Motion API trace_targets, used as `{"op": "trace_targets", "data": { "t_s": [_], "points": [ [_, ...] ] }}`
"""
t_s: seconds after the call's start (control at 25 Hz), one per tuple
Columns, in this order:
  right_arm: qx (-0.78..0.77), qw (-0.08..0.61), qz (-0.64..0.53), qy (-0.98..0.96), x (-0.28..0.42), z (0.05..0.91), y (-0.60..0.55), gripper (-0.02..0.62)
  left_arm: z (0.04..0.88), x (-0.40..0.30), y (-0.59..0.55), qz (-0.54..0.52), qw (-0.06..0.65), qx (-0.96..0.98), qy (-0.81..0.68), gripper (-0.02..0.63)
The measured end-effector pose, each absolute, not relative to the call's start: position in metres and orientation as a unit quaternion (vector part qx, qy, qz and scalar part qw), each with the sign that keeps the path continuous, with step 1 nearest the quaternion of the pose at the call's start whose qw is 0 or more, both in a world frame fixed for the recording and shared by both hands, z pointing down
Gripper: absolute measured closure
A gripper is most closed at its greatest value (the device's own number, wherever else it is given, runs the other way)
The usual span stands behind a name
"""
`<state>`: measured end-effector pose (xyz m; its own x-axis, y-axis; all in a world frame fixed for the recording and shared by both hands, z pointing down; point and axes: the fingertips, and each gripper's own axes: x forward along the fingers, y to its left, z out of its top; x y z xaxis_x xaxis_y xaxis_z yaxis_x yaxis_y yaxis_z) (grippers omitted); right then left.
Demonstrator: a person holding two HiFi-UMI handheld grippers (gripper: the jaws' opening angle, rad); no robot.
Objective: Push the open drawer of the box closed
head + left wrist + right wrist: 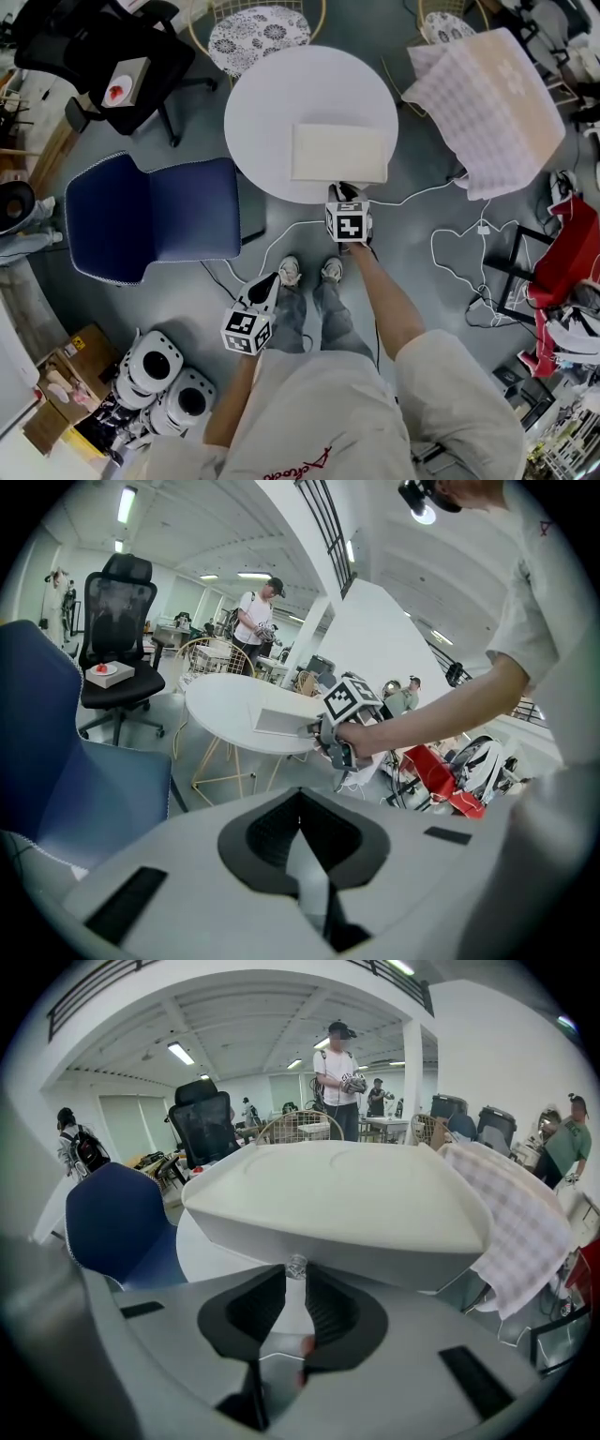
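Observation:
A flat cream box (339, 152) lies on the round white table (272, 103), near its front edge. My right gripper (344, 191) reaches to the box's near side. In the right gripper view the box (347, 1199) fills the middle, and a small clear knob (296, 1266) on its front face sits between the fingertips of the right gripper (295, 1275), which press on it. I cannot make out a gap around the drawer front. My left gripper (268, 281) hangs low beside the person's legs, away from the table. Its jaws (300, 794) are shut on nothing.
A blue chair (155, 220) stands left of the table and a black office chair (112, 56) behind it. A checked cloth (492, 103) drapes a chair at the right. Cables (459, 253) trail on the floor. White machines (164, 380) sit at lower left.

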<state>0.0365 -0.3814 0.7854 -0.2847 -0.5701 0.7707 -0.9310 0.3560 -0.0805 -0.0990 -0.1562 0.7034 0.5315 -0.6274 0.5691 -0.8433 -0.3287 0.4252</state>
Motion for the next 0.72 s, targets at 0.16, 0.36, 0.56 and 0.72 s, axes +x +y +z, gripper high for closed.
{"op": "trace_targets", "data": {
  "t_s": [0.16,0.36,0.56,0.72],
  "points": [
    [0.501,0.329,0.273,-0.753,0.036,0.784,-0.380,0.510,0.703,-0.097,-0.157,0.152,0.352,0.804,-0.455,0.594],
    [0.502,0.321,0.285,-0.751,0.038,0.779,-0.365,0.471,0.700,-0.097,-0.158,0.150,0.347,0.810,-0.449,0.594],
    [0.516,0.305,0.270,-0.754,0.043,0.756,-0.348,0.472,0.691,-0.094,-0.164,0.148,0.335,0.821,-0.439,0.594],
    [0.530,0.288,0.264,-0.753,0.046,0.733,-0.337,0.476,0.680,-0.089,-0.175,0.142,0.320,0.834,-0.426,0.594]
  ]
}}
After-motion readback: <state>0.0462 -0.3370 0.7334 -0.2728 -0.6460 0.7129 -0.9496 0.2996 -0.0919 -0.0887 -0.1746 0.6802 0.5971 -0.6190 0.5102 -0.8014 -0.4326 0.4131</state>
